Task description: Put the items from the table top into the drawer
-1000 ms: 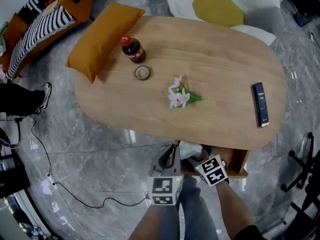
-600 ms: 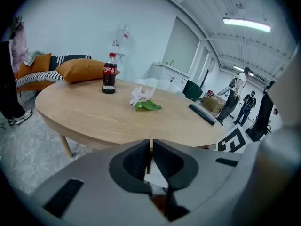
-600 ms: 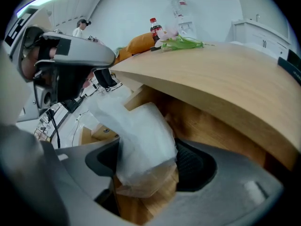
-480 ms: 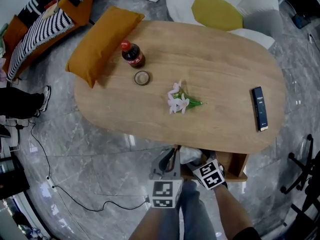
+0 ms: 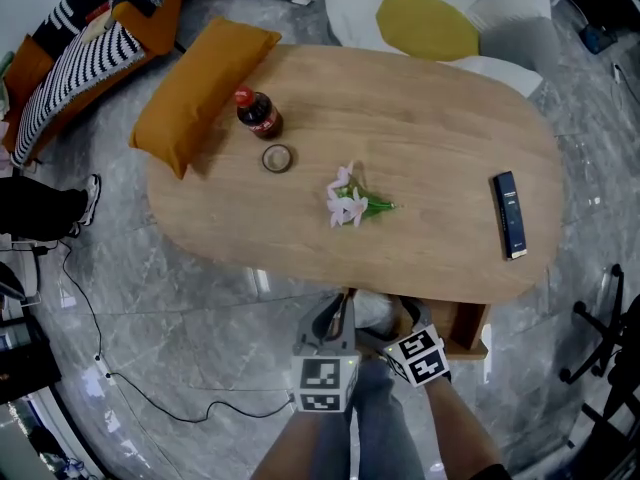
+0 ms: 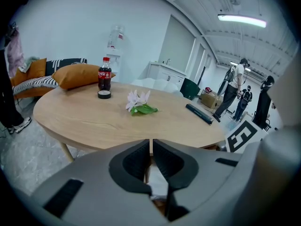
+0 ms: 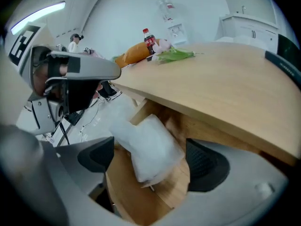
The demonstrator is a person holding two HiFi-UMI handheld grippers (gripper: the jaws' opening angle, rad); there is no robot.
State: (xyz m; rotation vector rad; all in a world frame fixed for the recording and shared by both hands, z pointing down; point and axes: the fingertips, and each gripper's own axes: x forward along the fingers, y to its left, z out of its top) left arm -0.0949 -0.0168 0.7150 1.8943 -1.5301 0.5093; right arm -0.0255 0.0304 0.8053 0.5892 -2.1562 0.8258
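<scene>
The right claw [image 7: 151, 167] is spread wide, its jaws having just been opening, and one white bag [image 7: 146, 142] lies between them without either pad pressing on it. The bag rests on the wooden floor of the one open drawer [image 7: 134, 199], which juts out under the near edge of the tabletop [image 5: 440, 108]. Just beside it, the left claw [image 6: 151, 147] has its two jaws pressed together with nothing between them, and it is held in front of the tabletop's edge, apart from the drawer's contents. Four things are still on the tabletop: one cola bottle [image 5: 257, 113] standing upright near the far left, one small round cap [image 5: 277, 158] just beside it, one flower sprig [image 5: 348, 205] with white blooms and green leaves lying near the middle, and one dark remote [image 5: 509, 214] lying flat, well apart from them at the right end. One orange cushion [image 5: 200, 78] overlaps the tabletop's left edge next to the bottle.
</scene>
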